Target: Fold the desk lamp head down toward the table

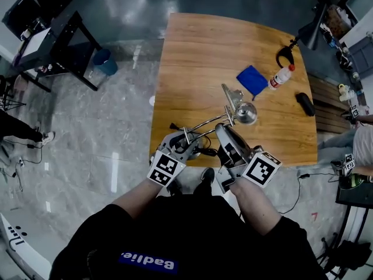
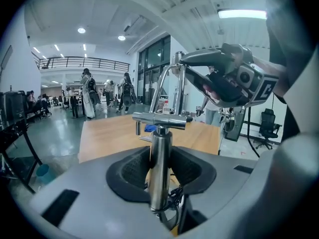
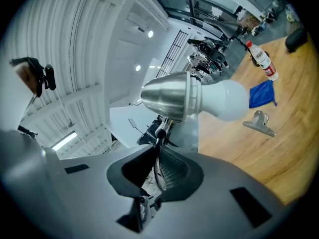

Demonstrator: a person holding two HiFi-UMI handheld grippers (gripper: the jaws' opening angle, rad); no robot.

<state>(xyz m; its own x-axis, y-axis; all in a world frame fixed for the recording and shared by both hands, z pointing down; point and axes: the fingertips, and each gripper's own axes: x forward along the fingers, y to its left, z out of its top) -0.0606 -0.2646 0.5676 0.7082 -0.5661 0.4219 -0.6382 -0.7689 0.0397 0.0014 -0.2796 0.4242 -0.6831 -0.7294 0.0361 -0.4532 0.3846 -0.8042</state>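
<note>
Desk lamp (image 1: 230,119) is standing at the near edge of the table (image 1: 198,57), lamp head (image 1: 245,113) sitting further in over the table. Left gripper (image 2: 160,158) is clamping the lamp's upright chrome post (image 2: 159,183), pads (image 2: 132,171) pressing on both sides of it. Right gripper (image 3: 155,156) is pinching the thin arm (image 3: 158,138) just behind the lamp head, jaws nearly together, up above the table.

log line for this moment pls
left tool: shut on post | right tool: shut on rod by head | head: up off table
</note>
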